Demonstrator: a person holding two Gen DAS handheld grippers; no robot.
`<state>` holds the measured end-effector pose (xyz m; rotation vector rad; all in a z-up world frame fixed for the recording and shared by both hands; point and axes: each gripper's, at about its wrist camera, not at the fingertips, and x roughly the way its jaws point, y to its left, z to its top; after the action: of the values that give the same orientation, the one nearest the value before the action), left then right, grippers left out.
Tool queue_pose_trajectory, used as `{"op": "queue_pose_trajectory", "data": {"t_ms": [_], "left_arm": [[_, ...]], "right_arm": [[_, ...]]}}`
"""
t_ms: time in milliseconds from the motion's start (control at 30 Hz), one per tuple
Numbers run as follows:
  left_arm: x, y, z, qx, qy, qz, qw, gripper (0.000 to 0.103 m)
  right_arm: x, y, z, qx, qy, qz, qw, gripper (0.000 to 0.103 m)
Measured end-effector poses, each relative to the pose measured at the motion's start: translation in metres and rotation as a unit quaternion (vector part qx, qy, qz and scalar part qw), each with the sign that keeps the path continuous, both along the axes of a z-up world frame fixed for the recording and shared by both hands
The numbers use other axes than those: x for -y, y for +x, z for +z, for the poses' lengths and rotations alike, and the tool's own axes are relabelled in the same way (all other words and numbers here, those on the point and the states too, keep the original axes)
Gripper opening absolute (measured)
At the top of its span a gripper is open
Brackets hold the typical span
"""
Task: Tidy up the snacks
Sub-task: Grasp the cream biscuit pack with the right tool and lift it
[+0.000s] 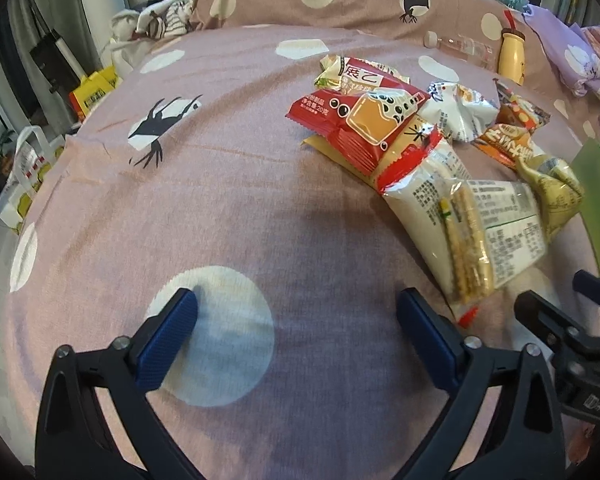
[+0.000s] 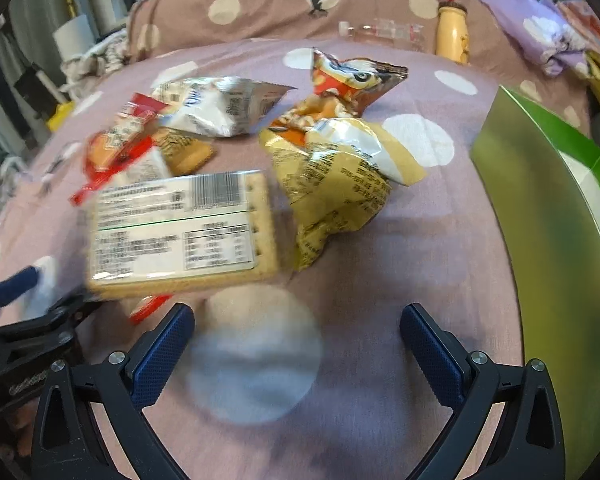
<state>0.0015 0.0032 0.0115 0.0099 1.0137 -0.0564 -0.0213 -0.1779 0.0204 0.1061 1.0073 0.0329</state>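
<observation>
Currently, your left wrist view shows the left claw (image 1: 296,310) released, nothing between its pads, above the bed (image 1: 220,208); the snack pile (image 1: 420,140) lies at one o'clock. Your right wrist view shows the right claw (image 2: 296,326) released; the cracker packet (image 2: 180,232) lies at eleven o'clock, the green box (image 2: 548,232) at three.

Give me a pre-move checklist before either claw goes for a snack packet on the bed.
1. Left claw open and empty: ok.
2. Right claw open and empty: ok.
3. Clear-wrapped cracker packet with white label within reach, nothing on top of it: ok.
4. Green cardboard box open to receive snacks: cannot tell, only its side shows.
5. Crumpled yellow foil bag clear of the cracker packet: ok, apart.
6. Right wrist view sharp: not ok, blurred.
</observation>
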Motion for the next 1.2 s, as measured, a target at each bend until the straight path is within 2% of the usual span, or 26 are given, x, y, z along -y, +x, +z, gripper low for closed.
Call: {"op": "queue_pose_trajectory", "data": {"t_ms": [100,133,200,300,367,433,467,500,633,767,867,933,1033,1100,1200], "left_arm": [[-0.008,-0.003,0.013,0.000,-0.019,0.006,0.9998,0.093],[-0.011,-0.005,0.021,0.004,-0.041,0.005,0.9991,0.090],[-0.015,-0.009,0.035,0.012,-0.087,-0.005,0.9961,0.090],[-0.012,-0.014,0.050,0.018,-0.139,-0.036,0.9894,0.088],[-0.003,-0.014,0.057,0.014,-0.160,-0.053,0.9856,0.077],[0.006,-0.010,0.060,0.002,-0.176,-0.060,0.9826,0.072],[0.013,-0.007,0.061,-0.005,-0.178,-0.068,0.9816,0.063],[0.022,-0.004,0.061,-0.014,-0.176,-0.075,0.9815,0.060],[0.045,0.010,0.065,-0.031,-0.151,-0.088,0.9841,0.058],[0.045,0.021,0.051,-0.042,-0.134,-0.083,0.9866,0.058],[0.042,0.024,0.032,-0.070,-0.156,-0.081,0.9819,0.054],[0.044,0.025,0.025,-0.080,-0.169,-0.084,0.9788,0.055],[0.045,0.022,0.027,-0.074,-0.169,-0.087,0.9790,0.055],[0.046,0.021,0.027,-0.065,-0.164,-0.090,0.9802,0.054],[0.046,0.015,0.030,-0.053,-0.164,-0.097,0.9802,0.045]], "right_arm": [[0.002,-0.010,0.023,0.031,0.026,0.008,0.999,0.103],[0.003,-0.014,0.033,0.046,0.035,0.009,0.998,0.103],[0.006,-0.018,0.046,0.059,0.060,0.006,0.996,0.103],[0.009,-0.016,0.061,0.057,0.110,0.008,0.992,0.103],[0.008,-0.006,0.063,0.044,0.142,0.010,0.989,0.103],[0.009,0.000,0.063,0.037,0.159,0.009,0.987,0.101],[0.008,0.008,0.060,0.030,0.169,0.012,0.985,0.099],[0.010,0.014,0.057,0.021,0.177,0.014,0.984,0.095],[0.010,0.038,0.028,-0.034,0.203,0.003,0.979,0.082],[0.009,0.047,0.014,-0.039,0.193,0.007,0.980,0.082],[0.009,0.051,0.007,-0.037,0.206,0.012,0.978,0.082],[0.009,0.056,0.002,-0.041,0.199,0.010,0.979,0.082],[0.007,0.061,-0.009,-0.055,0.206,0.014,0.977,0.082],[0.008,0.061,-0.011,-0.047,0.215,0.015,0.975,0.082],[0.011,0.058,-0.012,-0.046,0.233,0.015,0.971,0.082]]}}
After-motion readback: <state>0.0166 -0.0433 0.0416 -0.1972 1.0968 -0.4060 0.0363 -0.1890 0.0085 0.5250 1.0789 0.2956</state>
